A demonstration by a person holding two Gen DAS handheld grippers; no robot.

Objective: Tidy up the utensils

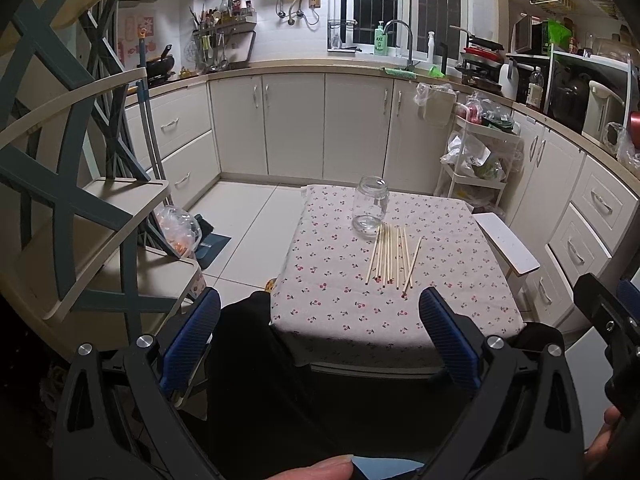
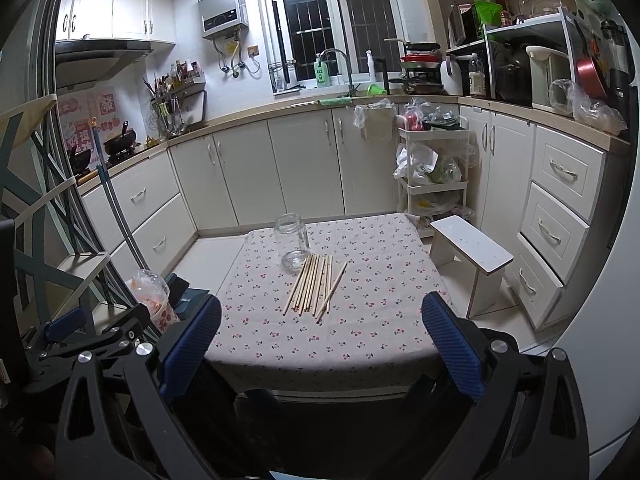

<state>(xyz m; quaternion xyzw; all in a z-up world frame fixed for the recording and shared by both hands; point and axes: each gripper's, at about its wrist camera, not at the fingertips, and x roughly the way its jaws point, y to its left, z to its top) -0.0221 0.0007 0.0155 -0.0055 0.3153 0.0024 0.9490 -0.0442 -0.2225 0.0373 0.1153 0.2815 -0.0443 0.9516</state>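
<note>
I hold my left tool (image 1: 320, 336) and right tool (image 2: 322, 342) wide apart and empty, short of the cherry-print cloth desk (image 2: 380, 320); pale wooden chopsticks (image 2: 314, 288) lie fanned beside the upright clear glass jar (image 2: 292, 240), handy for loading.

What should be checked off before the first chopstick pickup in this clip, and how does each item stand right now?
1. Left hand-held gripper open and empty: ok, its jaws are spread wide with nothing between them.
2. Right hand-held gripper open and empty: ok, same state.
3. Glass jar upright with its mouth uncovered: ok, no lid on it.
4. Jar empty: ok, nothing visible inside.
5. Chopsticks reachable on the tablecloth: ok, they lie flat in a loose row just in front of the jar; one lies angled apart at the right.
6. Chopsticks separated enough to pinch a single one: cannot tell, most lie close side by side.
</note>
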